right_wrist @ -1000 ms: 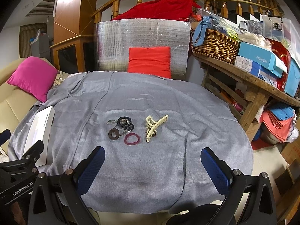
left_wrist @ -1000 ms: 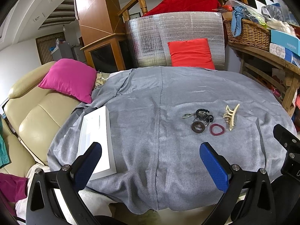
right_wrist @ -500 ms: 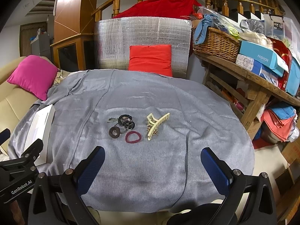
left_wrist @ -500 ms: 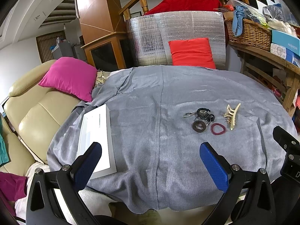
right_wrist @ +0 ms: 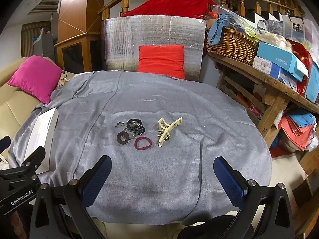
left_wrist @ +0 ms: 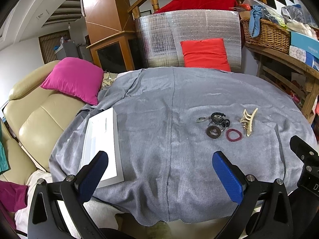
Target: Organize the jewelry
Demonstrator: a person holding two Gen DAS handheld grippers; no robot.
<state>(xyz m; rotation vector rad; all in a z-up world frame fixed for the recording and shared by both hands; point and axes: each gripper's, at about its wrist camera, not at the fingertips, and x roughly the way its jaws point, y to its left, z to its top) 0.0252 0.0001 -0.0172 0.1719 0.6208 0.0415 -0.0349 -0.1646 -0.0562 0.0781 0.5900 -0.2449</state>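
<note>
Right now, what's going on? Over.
Left gripper and right gripper open, empty. Hair ties and claw clip untouched on grey cloth. White tray left. Path clear.

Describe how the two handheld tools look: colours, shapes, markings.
Both match: the left tool and right tool have black angular frames with silver bolts and two fingers faced with blue textured pads. The left tool's body reads "GenRobot.AI" in white.

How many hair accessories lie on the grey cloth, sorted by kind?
Round hair ties: 3, namely a maroon tie, a brown tie and a black scrunchie.
Claw clips: 1, the cream claw clip.
Small metal clip: 1, the grey metal clip, too small to identify for certain.
Total: 5, excluding the white box.
</note>
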